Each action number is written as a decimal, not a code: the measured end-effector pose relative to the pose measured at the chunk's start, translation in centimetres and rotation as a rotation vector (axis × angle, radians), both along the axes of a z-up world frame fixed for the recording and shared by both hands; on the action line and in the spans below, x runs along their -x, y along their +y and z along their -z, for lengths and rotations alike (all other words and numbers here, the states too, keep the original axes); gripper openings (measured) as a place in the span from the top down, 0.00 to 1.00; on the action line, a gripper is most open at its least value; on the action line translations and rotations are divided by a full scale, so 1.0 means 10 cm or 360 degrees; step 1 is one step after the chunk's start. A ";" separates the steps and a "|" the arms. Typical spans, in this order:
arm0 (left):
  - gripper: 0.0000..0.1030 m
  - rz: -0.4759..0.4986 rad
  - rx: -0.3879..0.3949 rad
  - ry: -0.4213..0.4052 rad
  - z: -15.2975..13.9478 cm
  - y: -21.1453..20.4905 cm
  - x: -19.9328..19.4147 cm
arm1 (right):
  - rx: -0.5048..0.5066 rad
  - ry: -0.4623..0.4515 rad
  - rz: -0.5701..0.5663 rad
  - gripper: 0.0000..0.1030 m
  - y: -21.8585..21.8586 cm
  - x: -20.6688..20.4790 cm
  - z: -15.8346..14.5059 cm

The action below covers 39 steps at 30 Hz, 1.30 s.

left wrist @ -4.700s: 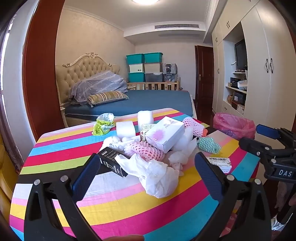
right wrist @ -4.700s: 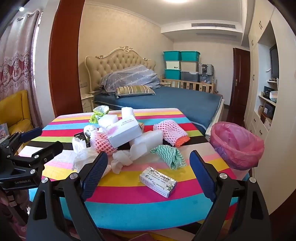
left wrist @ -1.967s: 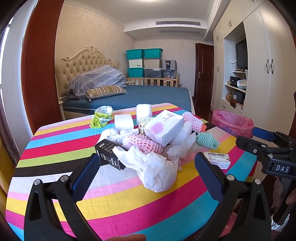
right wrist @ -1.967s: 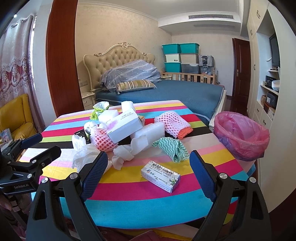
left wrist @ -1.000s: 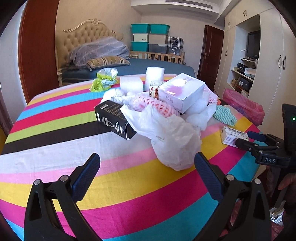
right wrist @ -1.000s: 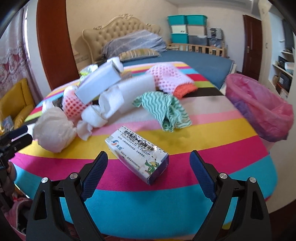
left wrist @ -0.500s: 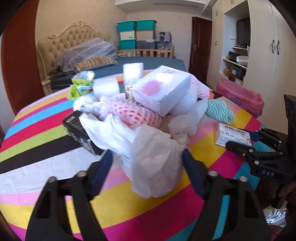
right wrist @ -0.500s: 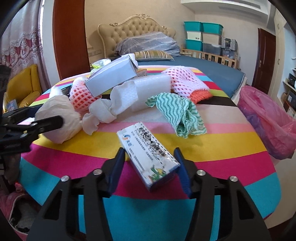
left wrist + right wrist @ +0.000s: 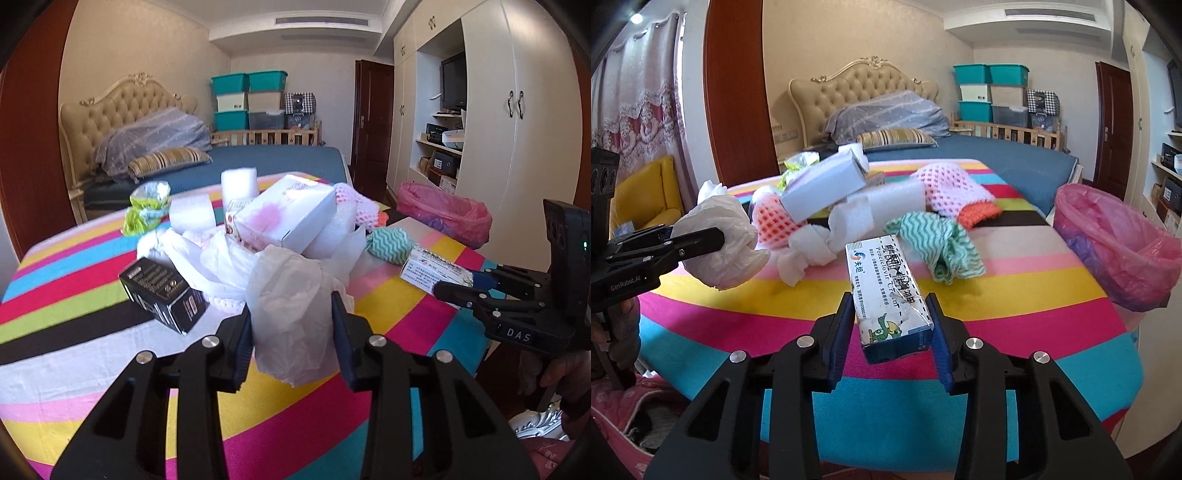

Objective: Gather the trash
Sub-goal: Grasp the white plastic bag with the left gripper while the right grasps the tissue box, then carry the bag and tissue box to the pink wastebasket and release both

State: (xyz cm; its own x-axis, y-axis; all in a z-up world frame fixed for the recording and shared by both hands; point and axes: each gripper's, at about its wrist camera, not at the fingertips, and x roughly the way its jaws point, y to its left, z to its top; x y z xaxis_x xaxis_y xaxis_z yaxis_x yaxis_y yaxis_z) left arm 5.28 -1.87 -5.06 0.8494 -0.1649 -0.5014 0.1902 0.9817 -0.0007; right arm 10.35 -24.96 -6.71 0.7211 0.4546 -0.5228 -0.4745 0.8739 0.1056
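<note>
Left gripper (image 9: 293, 325) has just closed on the white plastic bag (image 9: 291, 314), right gripper (image 9: 892, 325) on the medicine box (image 9: 888, 291) — both gripped. Best to lift each clear of the pile, then carry right to the pink-lined bin (image 9: 1115, 251) — squeeze kept firm.

Home bedroom, tufted-headboard bed (image 9: 960, 147), built-in wardrobes (image 9: 524, 110), lace curtains (image 9: 639, 118)

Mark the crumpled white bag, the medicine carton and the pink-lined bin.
crumpled white bag (image 9: 291, 317), left wrist view, front bulge.
medicine carton (image 9: 886, 280), right wrist view, printed top face.
pink-lined bin (image 9: 1123, 251), right wrist view, liner's front wall.
</note>
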 end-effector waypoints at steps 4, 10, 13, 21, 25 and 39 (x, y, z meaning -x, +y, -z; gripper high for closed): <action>0.64 0.0043 -0.0046 -0.0049 -0.09 -0.13 0.01 | -0.0029 -0.0038 0.0065 0.63 -0.13 0.03 -0.08; 0.64 0.0154 -0.0040 -0.0074 -0.24 -0.37 -0.18 | -0.0063 -0.0076 0.0199 0.63 -0.42 0.00 -0.17; 0.64 0.0229 -0.0030 -0.0090 -0.32 -0.57 -0.34 | -0.0080 -0.0069 0.0278 0.63 -0.60 -0.07 -0.18; 0.64 0.0455 -0.0035 -0.0079 -0.46 -1.29 -0.87 | -0.0097 -0.0078 0.0530 0.63 -1.15 -0.32 -0.28; 0.64 0.0556 0.0010 -0.0033 -0.50 -1.66 -1.21 | -0.0084 -0.0071 0.0645 0.63 -1.44 -0.48 -0.29; 0.64 0.0721 0.0041 0.0053 -0.63 -2.94 -2.43 | -0.0097 -0.0064 0.0886 0.62 -2.22 -1.27 -0.28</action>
State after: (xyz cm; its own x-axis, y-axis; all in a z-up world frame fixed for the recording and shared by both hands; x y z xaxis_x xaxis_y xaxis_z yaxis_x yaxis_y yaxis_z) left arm 29.63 -31.28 1.25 0.6722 -0.5292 -0.5178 0.6001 0.7990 -0.0376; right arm 23.04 -47.12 -3.88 0.8796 0.0282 -0.4749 0.0520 0.9866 0.1549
